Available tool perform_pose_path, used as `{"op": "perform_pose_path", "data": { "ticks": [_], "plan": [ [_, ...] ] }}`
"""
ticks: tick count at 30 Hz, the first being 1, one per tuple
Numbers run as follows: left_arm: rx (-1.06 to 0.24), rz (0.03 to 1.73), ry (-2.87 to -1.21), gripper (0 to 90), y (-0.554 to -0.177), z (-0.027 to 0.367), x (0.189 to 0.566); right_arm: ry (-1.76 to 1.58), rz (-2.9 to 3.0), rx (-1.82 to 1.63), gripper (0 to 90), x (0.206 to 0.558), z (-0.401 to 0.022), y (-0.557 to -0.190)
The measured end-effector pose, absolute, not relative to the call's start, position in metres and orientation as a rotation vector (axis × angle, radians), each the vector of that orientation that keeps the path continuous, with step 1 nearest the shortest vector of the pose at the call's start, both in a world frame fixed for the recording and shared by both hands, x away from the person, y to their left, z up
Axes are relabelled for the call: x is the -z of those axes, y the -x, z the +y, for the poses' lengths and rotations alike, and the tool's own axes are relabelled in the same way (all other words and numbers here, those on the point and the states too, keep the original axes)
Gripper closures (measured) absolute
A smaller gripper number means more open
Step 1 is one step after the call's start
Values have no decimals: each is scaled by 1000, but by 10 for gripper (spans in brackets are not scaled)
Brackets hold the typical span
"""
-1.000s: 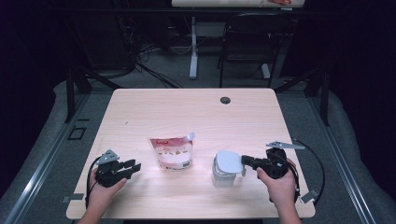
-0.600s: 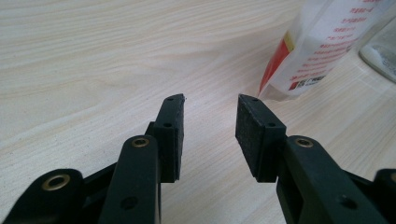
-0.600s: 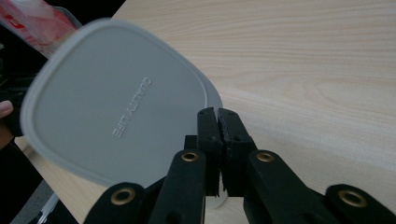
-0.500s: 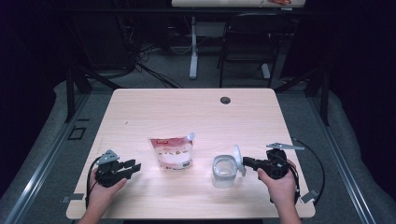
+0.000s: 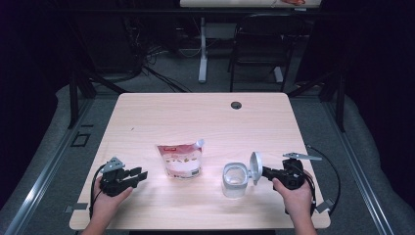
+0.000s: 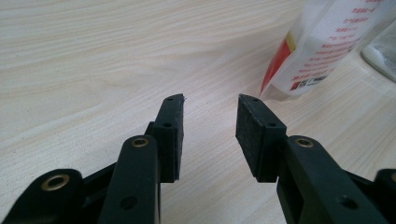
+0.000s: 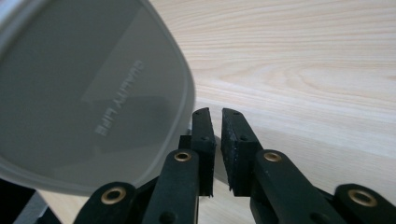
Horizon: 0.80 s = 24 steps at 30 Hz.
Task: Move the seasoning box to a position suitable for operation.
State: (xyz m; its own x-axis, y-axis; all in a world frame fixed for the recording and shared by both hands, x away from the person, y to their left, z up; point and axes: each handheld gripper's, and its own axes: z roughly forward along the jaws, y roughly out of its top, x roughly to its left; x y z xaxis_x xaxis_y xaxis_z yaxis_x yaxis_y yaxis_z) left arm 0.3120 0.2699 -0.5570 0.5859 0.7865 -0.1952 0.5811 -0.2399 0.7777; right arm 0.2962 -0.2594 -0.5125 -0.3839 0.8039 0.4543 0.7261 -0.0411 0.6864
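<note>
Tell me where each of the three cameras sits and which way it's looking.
High view: above the table's near side, looking forward and down; both forearms, left gripper, right gripper.
Left gripper view: along its open jaws at the pouch.
Right gripper view: along its jaws, beside the lid.
Shared: pouch and lid also appear from above.

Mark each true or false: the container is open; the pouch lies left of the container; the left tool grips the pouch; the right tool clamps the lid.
1. The container is open. True: its lid stands on edge beside it.
2. The pouch lies left of the container. True.
3. The left tool grips the pouch. False: its jaws are open over the table.
4. The right tool clamps the lid. False: its jaws have just been opening, and the lid is beside them.
</note>
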Motion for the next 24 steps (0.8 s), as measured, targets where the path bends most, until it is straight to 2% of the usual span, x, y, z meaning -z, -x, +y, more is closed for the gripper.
{"op": "perform_pose_path", "data": {
  "ticks": [7,19,24],
  "plan": [
    [-295,1097,-1937,619,-312,270,557,-1682,2089,-1365,842,518,-266,-288],
    [-295,1097,-1935,616,-312,270,557,-1609,2177,-1244,789,528,-256,-270],
    [-295,1097,-1937,615,-312,270,557,-1573,2213,-1251,738,533,-250,-271]
  ]
}}
